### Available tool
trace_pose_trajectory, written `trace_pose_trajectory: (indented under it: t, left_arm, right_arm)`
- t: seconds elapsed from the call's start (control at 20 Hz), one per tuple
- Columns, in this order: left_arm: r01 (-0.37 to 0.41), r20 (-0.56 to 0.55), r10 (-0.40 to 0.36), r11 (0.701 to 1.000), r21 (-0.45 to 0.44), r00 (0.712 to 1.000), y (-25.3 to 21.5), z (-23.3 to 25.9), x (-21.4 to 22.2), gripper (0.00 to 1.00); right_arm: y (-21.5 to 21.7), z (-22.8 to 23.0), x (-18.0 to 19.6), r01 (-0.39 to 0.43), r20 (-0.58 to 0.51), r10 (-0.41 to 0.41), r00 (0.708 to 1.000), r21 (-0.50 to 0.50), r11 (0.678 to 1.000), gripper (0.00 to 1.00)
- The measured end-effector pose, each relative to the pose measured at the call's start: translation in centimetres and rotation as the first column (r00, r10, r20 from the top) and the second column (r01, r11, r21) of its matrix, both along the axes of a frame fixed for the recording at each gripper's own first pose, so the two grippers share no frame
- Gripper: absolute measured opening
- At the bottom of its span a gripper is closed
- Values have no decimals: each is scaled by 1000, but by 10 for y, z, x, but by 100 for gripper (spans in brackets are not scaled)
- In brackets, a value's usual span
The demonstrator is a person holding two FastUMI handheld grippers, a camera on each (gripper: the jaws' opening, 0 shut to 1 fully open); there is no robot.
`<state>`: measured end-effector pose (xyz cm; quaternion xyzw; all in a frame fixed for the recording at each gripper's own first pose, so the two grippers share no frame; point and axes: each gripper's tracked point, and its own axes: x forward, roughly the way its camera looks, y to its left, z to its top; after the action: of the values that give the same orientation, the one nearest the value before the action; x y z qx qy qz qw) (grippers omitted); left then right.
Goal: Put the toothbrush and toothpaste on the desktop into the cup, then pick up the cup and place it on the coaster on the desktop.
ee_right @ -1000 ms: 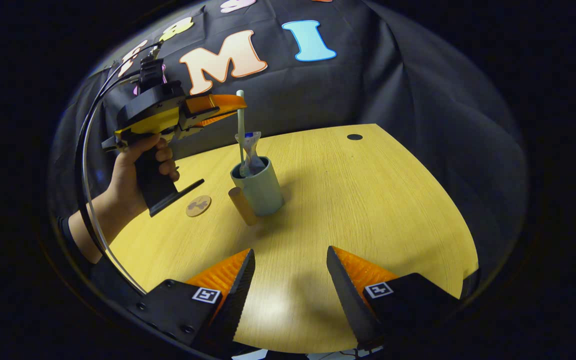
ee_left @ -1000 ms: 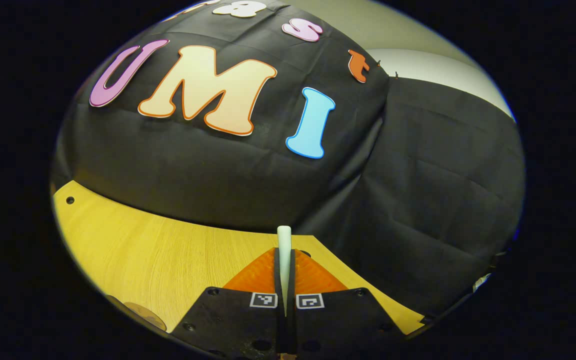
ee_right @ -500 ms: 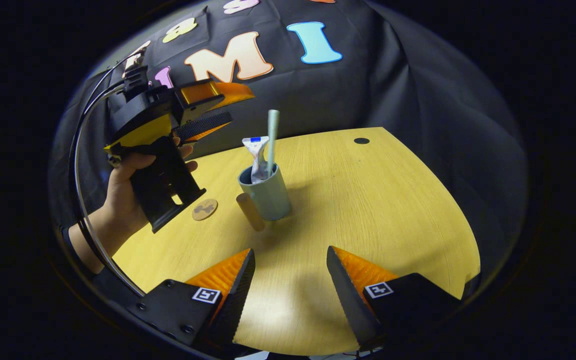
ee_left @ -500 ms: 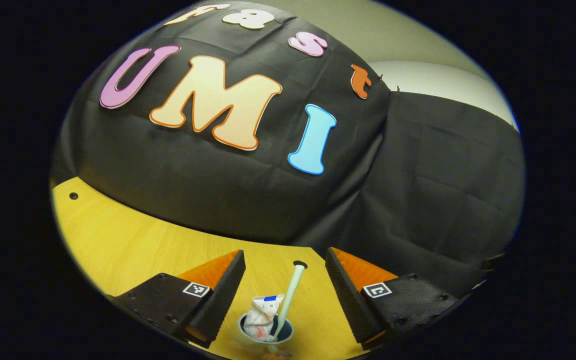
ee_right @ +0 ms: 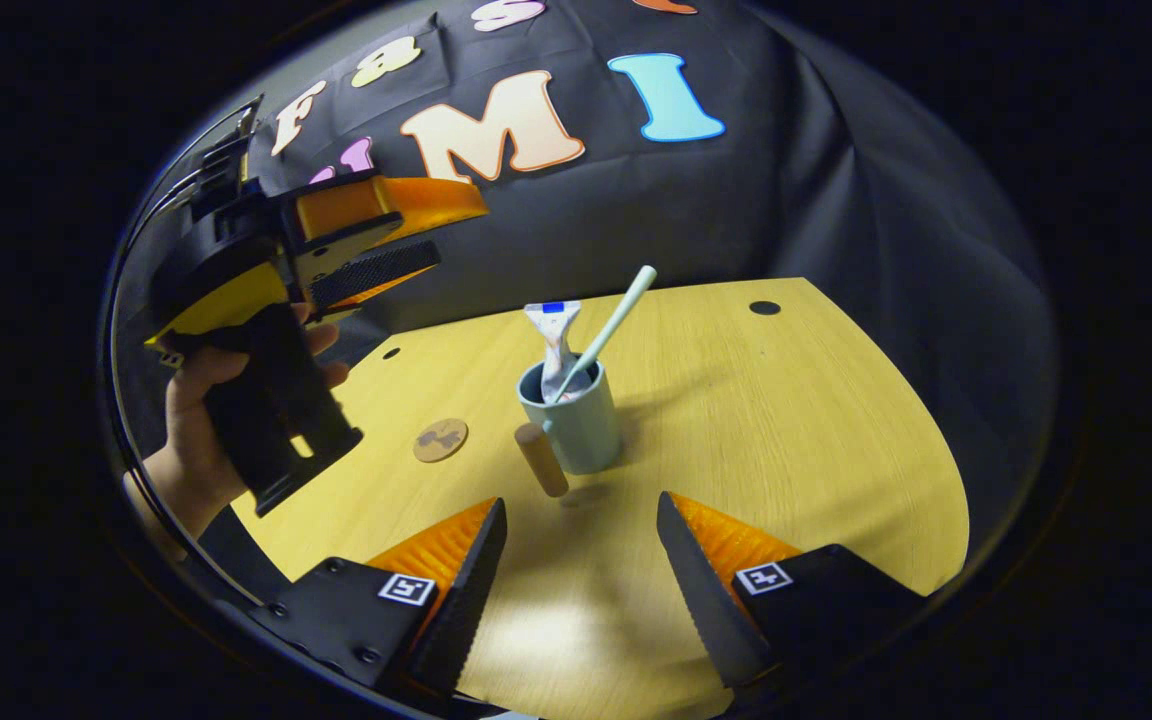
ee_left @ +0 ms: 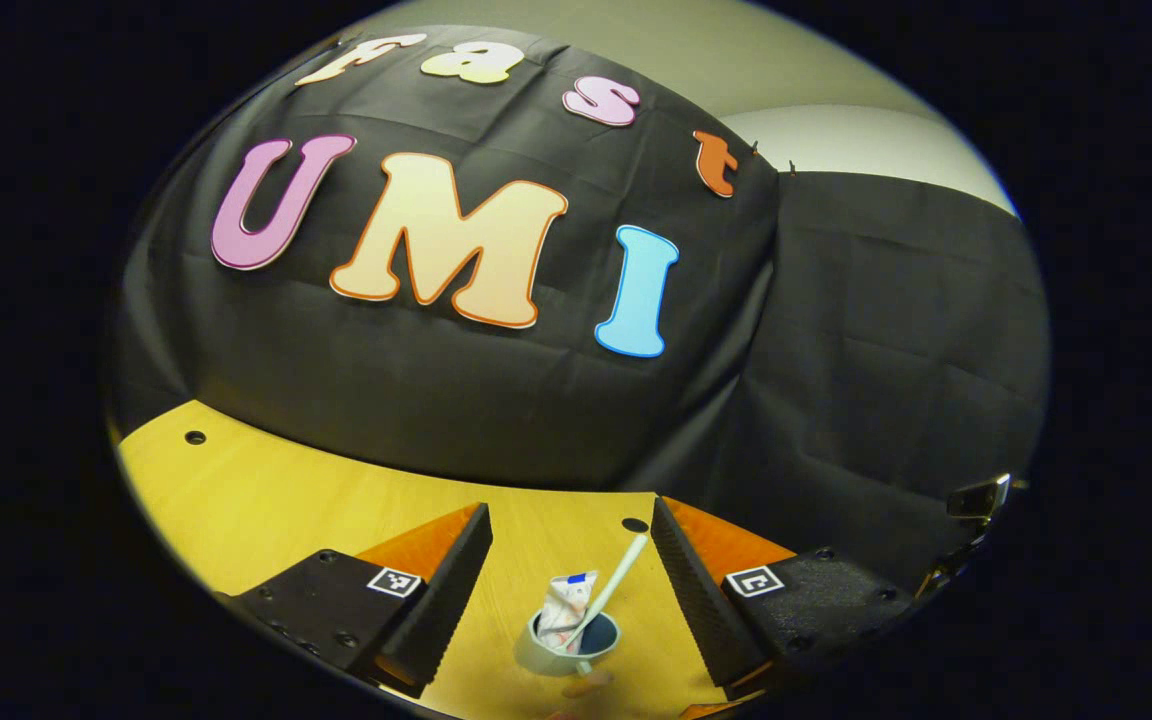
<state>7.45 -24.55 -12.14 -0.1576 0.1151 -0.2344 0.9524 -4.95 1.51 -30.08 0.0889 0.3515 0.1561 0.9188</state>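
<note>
Wood-grain counter [ee_right: 736, 420] carries everything. Upper left in the right gripper view, the left hand-held gripper [ee_right: 416, 235] has let go, fingers apart; the toothbrush [ee_right: 604, 330] now leans beside the toothpaste [ee_right: 554, 335] in the cup [ee_right: 581, 425]. Right hand-held gripper [ee_right: 581, 560] gapes, empty. Next, I judge: cup onto coaster [ee_right: 440, 440].

The left gripper view looks from high above, tilted toward the booth wall, with the cup [ee_left: 570, 647] near at 6 o'clock, while the right gripper view faces the same cup [ee_right: 581, 428] across the desktop [ee_right: 786, 440] from lower down.

Toothbrush [ee_right: 601, 335] released, L fingers [ee_left: 456, 570] apart.
</note>
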Motion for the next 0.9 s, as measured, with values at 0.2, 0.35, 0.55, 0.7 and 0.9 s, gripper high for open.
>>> trace_pose_trajectory:
  t: [0.2,0.35,0.55,0.7,0.9]
  left_arm:
    - [-50,13,49,998,28,999,43,14,-17,95]
    - [-69,0,70,997,39,998,76,17,-27,94]
    - [-90,7,90,993,76,996,118,18,-32,95]
    - [-92,7,92,992,88,996,141,14,-35,95]
    - [-94,-22,97,991,98,995,161,0,-37,95]
  right_arm:
    - [13,-4,11,-10,-40,10,999,-8,1000,99]
    - [21,-13,19,0,-112,-5,994,-44,999,99]
    - [29,-23,31,4,-204,-24,979,-96,995,99]
    - [38,-32,36,-7,-292,-30,956,-123,992,99]
    - [47,-40,44,-38,-351,-27,936,-176,984,98]
